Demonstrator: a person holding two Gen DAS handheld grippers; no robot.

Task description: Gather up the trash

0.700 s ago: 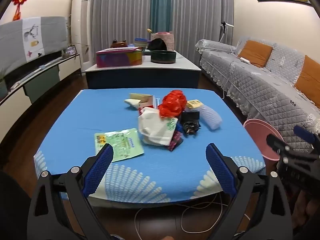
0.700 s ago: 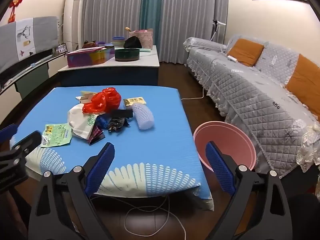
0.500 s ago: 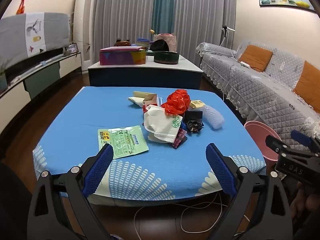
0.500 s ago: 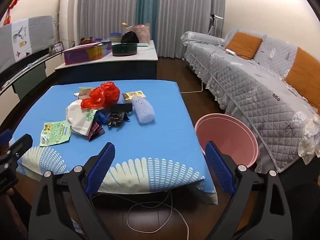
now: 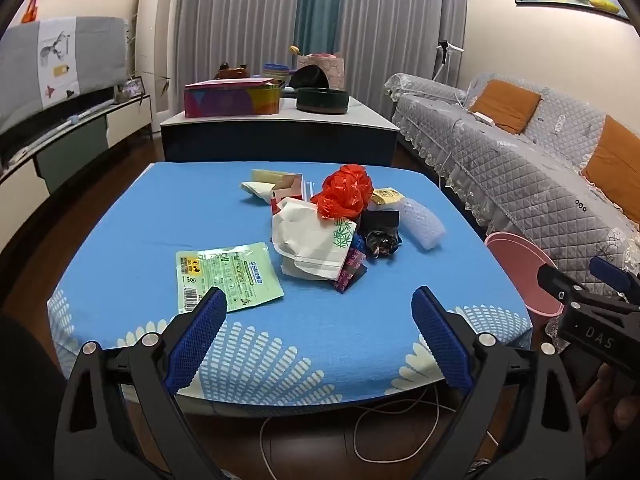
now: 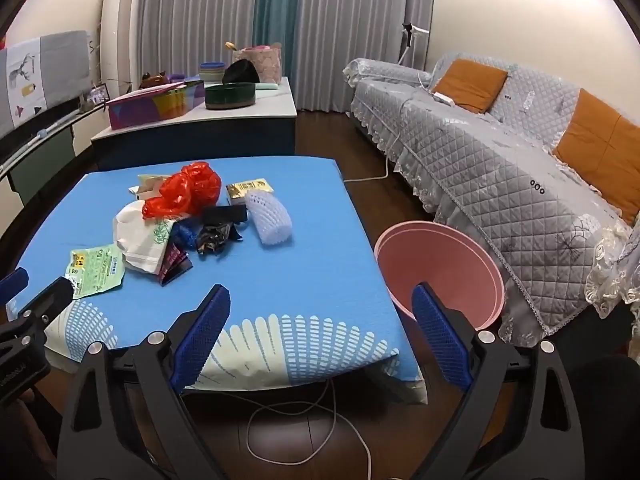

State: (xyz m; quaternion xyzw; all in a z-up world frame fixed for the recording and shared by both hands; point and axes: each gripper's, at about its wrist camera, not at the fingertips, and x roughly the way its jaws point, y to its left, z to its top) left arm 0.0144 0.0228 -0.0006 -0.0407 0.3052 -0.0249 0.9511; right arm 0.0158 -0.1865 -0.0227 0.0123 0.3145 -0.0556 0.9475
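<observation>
A heap of trash lies on the blue table [image 5: 160, 216]: a green packet [image 5: 226, 272], a white paper bag [image 5: 314, 240], a red plastic bag [image 5: 344, 192], a white foam net [image 5: 422, 220], dark wrappers [image 5: 380, 240] and small cartons [image 5: 280, 188]. A pink bin [image 6: 440, 260] stands on the floor at the table's right. My left gripper [image 5: 318, 334] is open and empty, at the table's near edge, short of the green packet. My right gripper [image 6: 320, 334] is open and empty, over the table's near right corner, beside the bin.
A grey quilted sofa [image 6: 500, 168] with orange cushions runs along the right. A second table [image 5: 280, 128] with boxes and a bowl stands behind. A TV cabinet [image 5: 60, 132] is on the left. A white cable [image 6: 312, 420] lies on the floor under the table's front edge.
Both grippers have risen and tilted down a little, so the table shows more from above. The trash has not moved. Both grippers stay open.
</observation>
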